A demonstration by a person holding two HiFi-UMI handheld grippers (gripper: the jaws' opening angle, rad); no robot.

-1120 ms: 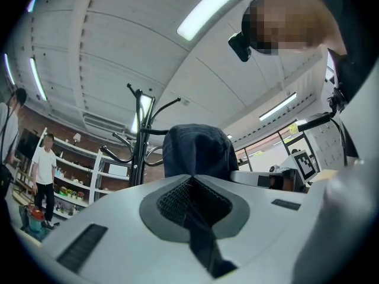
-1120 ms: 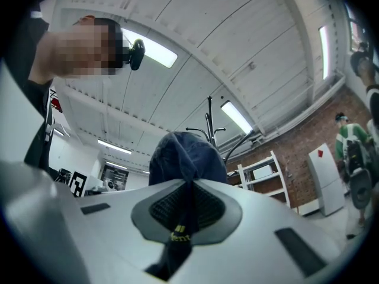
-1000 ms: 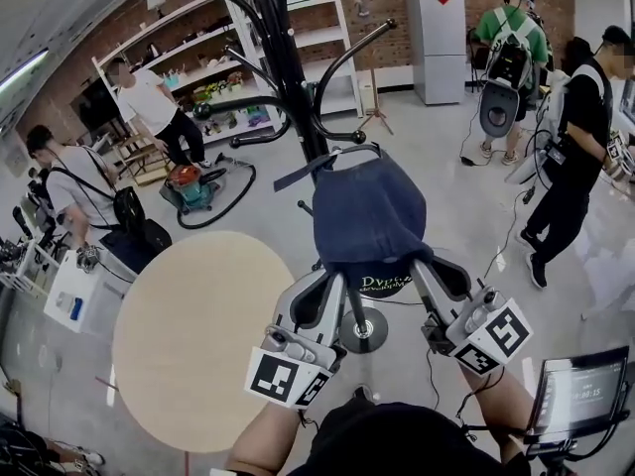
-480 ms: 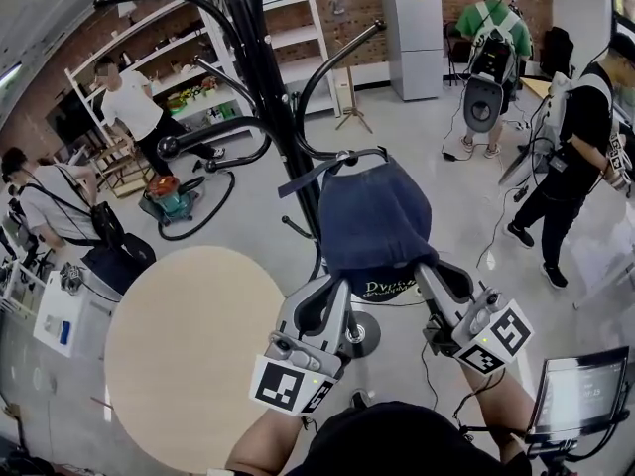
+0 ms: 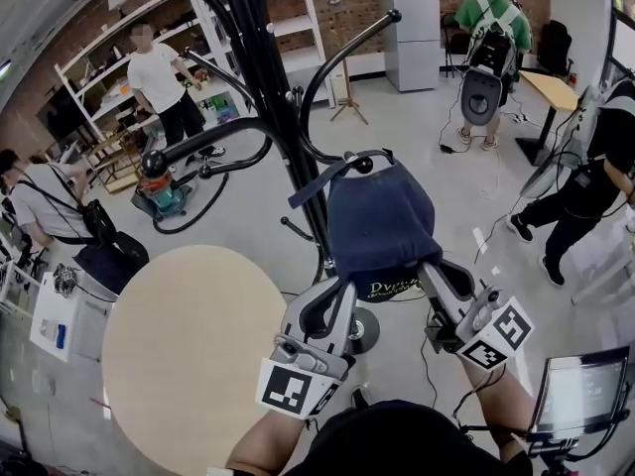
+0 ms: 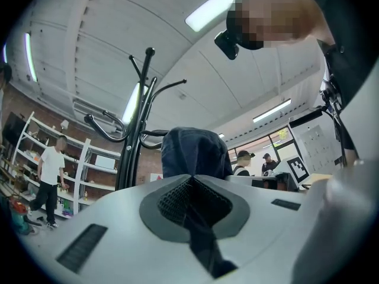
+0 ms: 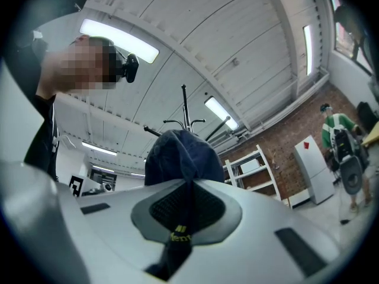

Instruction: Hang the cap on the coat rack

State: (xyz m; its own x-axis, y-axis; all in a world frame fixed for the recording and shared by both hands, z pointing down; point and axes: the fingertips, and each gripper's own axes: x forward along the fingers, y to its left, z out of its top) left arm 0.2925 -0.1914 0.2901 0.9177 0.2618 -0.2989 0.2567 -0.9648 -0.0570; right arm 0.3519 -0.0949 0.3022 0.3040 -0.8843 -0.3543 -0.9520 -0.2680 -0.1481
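**Asker:** Where is the cap right now?

**Me:** The dark blue fabric cap (image 5: 382,226) hangs between my two grippers, raised in front of the black metal coat rack (image 5: 260,77). My left gripper (image 5: 340,286) has its jaws closed right down on the rim at one side, with the cloth pinched between the pads. My right gripper (image 5: 430,269) is clamped just as tight on the other side, on a bit of cloth with yellow lettering. Both point slightly upward, so the crown stands above them.

**Asker:** Is it on a hook?

**Me:** I wouldn't call it hung. The ball tip (image 5: 364,165) of one curved arm sits right at the cap's far edge, beside the back strap (image 5: 316,181). I can't tell whether the ball is inside the opening or only behind it.

**Asker:** So how do you finish this well?

**Me:** I'd move both hands as one, the same way apart, so the soft cloth is taut and the opening gapes. If my hands drift together, the rim will likely sag and the ball will catch outside it. I'd lift the far edge over the ball, then lower the cap until the arm bears it. Only then would I open the jaws, one side first, to check that it hangs. Other arms of the rack crowd my left side, so that gripper needs care. The round pale wooden tabletop (image 5: 179,355) below plays no part.
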